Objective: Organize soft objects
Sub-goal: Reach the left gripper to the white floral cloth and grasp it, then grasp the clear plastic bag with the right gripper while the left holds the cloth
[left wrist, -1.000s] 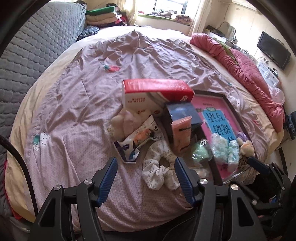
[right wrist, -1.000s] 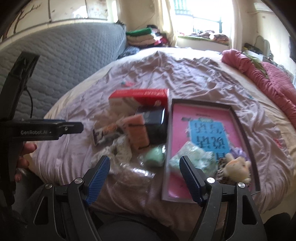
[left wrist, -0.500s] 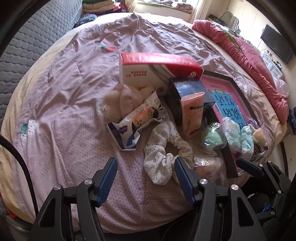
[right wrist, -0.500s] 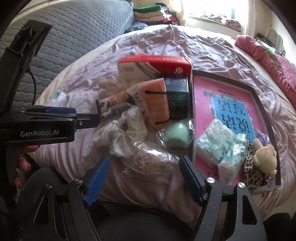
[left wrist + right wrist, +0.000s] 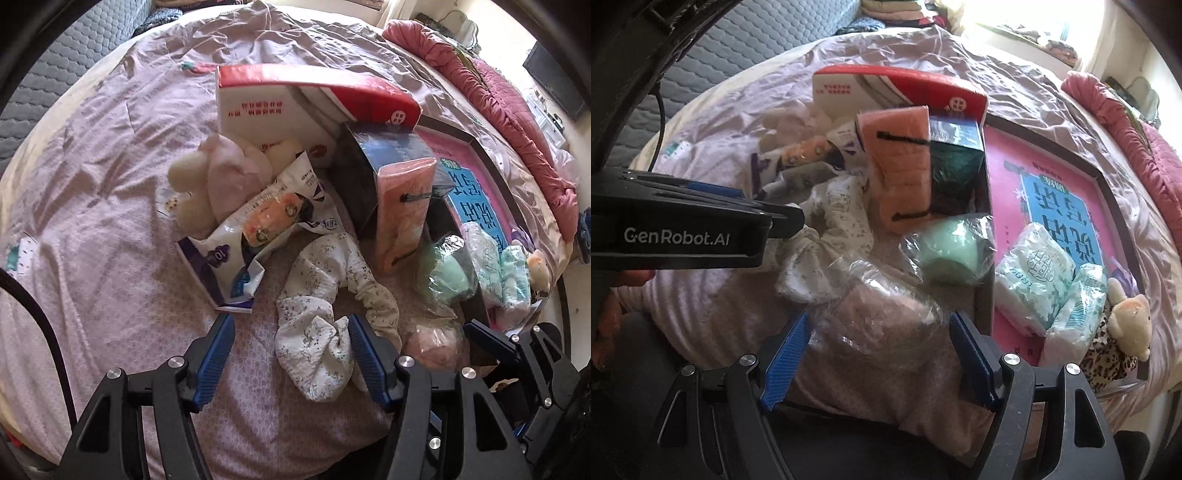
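Observation:
Soft things lie in a heap on the bed. A white speckled cloth [image 5: 325,291] lies just ahead of my open left gripper [image 5: 288,328], its near end between the fingers. It also shows in the right wrist view [image 5: 827,236]. A pink lump in clear plastic [image 5: 882,314] lies between the fingers of my open right gripper [image 5: 879,325]. A green ball in plastic [image 5: 947,251], an orange sponge [image 5: 901,162], a white pad packet [image 5: 258,229] and a pale plush [image 5: 218,181] lie beyond. The pink tray [image 5: 1008,162] holds two tissue packs [image 5: 1034,280] and a plush toy [image 5: 1126,321].
A red and white carton [image 5: 288,99] and a dark blue box [image 5: 388,158] stand behind the heap. A rolled red quilt [image 5: 517,110] lies along the bed's right side. The grey padded headboard [image 5: 757,48] is at the left. The left gripper's body [image 5: 683,229] crosses the right view.
Both grippers have moved forward and down toward the heap. The speckled cloth now reaches between the left fingers and the plastic-wrapped pink lump lies between the right fingers. Both stay open.

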`<act>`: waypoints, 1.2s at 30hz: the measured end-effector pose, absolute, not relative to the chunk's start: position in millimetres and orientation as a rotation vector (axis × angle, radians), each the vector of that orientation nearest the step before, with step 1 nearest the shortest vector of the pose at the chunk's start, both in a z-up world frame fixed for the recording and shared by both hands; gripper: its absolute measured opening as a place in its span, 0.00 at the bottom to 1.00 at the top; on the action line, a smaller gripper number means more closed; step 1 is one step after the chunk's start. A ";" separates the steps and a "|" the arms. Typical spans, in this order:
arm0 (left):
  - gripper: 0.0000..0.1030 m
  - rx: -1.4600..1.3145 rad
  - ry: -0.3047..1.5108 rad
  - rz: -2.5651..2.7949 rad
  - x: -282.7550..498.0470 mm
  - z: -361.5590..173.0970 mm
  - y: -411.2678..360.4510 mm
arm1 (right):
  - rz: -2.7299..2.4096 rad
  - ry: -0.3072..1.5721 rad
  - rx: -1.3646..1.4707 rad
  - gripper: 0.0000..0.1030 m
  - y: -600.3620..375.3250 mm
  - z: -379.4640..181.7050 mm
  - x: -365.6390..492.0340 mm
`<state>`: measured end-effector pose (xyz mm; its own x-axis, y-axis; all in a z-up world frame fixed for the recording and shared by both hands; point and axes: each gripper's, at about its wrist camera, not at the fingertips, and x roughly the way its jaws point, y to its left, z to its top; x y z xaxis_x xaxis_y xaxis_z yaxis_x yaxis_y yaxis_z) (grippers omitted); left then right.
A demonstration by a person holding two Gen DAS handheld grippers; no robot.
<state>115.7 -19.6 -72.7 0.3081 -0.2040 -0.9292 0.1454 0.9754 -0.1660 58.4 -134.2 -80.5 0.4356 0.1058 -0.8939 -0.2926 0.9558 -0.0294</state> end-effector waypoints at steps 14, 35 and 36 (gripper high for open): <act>0.14 -0.087 1.274 -0.261 125.2 -91.8 -29.2 | 0.267 1.111 -0.151 0.65 -137.0 -86.4 64.8; 0.09 -0.158 1.157 -0.265 94.6 -52.9 -6.6 | 0.321 1.017 0.003 0.63 -159.5 -58.0 53.8; 0.09 -0.163 1.153 -0.266 92.6 -50.8 -4.2 | 0.320 1.014 0.007 0.63 -160.6 -56.9 53.3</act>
<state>92.6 -4.2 -50.8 0.3794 -0.2902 -0.8786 0.1236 0.9569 -0.2627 53.3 -160.6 -56.9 0.4860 0.2664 -0.8324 -0.2602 0.9533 0.1532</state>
